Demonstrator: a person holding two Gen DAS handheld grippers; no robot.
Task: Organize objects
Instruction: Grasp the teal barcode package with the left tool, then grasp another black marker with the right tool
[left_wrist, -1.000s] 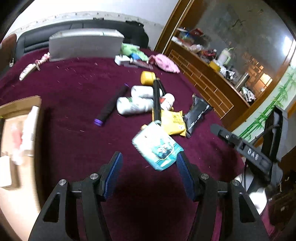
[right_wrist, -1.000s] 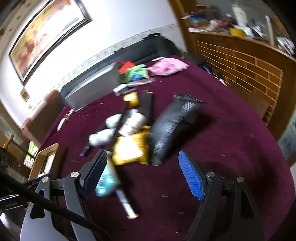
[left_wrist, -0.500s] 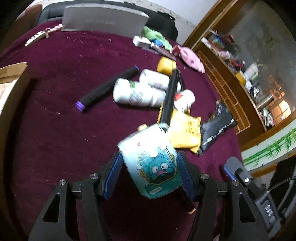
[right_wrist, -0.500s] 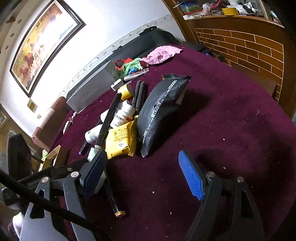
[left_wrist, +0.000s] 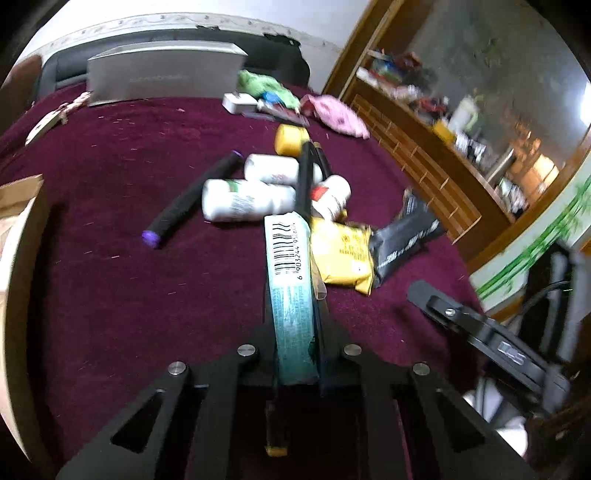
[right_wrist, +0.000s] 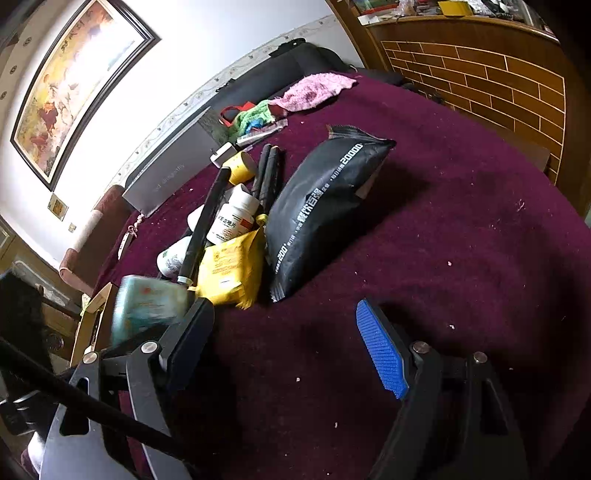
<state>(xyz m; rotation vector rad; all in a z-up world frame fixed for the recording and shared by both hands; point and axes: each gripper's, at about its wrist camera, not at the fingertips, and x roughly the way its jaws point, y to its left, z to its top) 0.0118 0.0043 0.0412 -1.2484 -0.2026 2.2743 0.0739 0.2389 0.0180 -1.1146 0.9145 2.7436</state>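
One thin edge of the teal pouch (left_wrist: 291, 295) is all your left gripper (left_wrist: 295, 354) pinches above the cloth (left_wrist: 110, 295), right gripper (right_wrist: 284, 354) wide open and empty, so a swing could slip it.

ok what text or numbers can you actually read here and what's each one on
"6 903244 9…" under the barcode on the teal packet, last digits blurred
"2000", then "200" lower down, on the black pouch; the Chinese characters between are too distorted to read
White bottle: Chinese label, too small
Grey box: faint lettering, unreadable
Yellow packet: print too blurred
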